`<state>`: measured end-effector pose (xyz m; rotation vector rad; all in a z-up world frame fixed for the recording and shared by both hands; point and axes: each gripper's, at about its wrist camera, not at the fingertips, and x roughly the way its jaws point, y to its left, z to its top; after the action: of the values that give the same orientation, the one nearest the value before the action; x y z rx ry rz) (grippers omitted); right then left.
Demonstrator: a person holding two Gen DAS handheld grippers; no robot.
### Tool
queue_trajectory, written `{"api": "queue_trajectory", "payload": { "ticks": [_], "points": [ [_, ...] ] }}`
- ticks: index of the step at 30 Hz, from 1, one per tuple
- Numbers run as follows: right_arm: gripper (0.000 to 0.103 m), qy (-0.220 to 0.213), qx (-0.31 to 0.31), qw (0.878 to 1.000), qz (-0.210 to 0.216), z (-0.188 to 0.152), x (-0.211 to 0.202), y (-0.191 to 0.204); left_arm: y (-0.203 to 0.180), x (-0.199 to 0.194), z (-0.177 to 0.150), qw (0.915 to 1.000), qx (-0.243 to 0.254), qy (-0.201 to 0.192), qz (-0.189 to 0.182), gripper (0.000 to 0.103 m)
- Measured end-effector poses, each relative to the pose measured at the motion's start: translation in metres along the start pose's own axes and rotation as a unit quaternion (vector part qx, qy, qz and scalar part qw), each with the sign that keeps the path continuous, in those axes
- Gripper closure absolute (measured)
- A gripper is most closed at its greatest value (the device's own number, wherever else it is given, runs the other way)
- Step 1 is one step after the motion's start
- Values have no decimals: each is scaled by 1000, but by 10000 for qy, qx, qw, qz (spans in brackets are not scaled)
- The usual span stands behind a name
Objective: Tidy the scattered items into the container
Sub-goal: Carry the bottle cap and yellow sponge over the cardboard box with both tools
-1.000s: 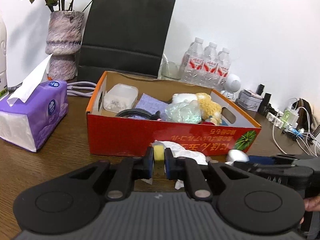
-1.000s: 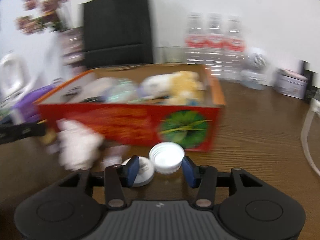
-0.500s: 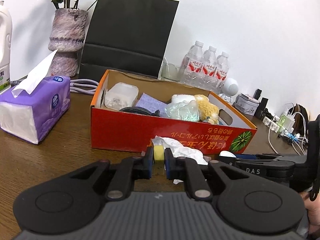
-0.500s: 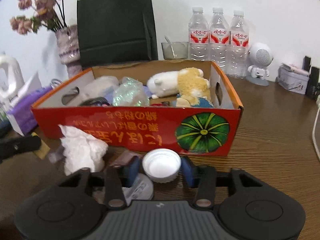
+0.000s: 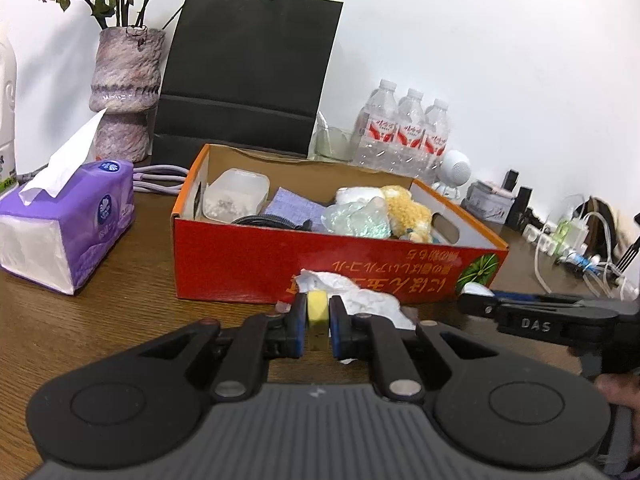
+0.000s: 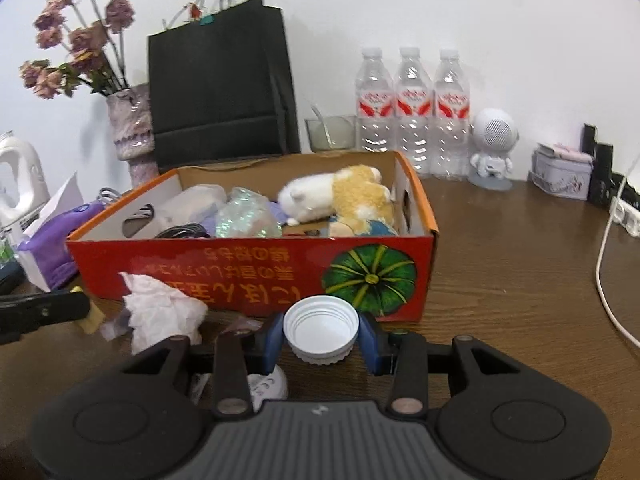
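The red cardboard box (image 5: pixel 240 264) stands on the wooden table and holds a plush toy (image 5: pixel 408 212), a clear plastic tub (image 5: pixel 236 196) and other items; it also shows in the right wrist view (image 6: pixel 256 276). My left gripper (image 5: pixel 318 320) is shut on a small yellow sponge block (image 5: pixel 317 307), lifted just before the box front. My right gripper (image 6: pixel 320 334) is shut on a white bottle cap (image 6: pixel 321 330), raised in front of the box's right end. A crumpled white tissue (image 6: pixel 160 314) lies on the table against the box front, between the two grippers (image 5: pixel 360 294).
A purple tissue pack (image 5: pixel 68 224) sits left of the box. A vase (image 5: pixel 126 88), a black paper bag (image 5: pixel 248 72) and three water bottles (image 5: pixel 404 128) stand behind it. Cables and a power strip (image 5: pixel 560 240) lie at the far right. A second white lid (image 6: pixel 268 386) lies under my right gripper.
Both grippers have risen with their loads, so the box interior shows more. The right gripper closed on the white cap and lifted it off the table.
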<state>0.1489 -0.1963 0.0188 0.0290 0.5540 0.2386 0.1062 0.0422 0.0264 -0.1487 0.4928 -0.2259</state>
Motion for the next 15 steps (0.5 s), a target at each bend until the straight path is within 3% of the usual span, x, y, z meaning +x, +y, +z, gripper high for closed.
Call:
{"api": "queue_trajectory", "payload": {
  "ticks": [5, 11, 15],
  "points": [
    [64, -124, -222, 9996, -77, 0, -12, 12, -6, -20, 0, 9990, 180, -343, 211, 91],
    [64, -646, -366, 9972, 40, -12, -86, 28, -34, -84, -19, 9949, 52, -902, 447, 91],
    [64, -814, -436, 9956, 136, -21, -124, 40, -54, -116, -32, 9936, -122, -943, 603, 91]
  ]
}}
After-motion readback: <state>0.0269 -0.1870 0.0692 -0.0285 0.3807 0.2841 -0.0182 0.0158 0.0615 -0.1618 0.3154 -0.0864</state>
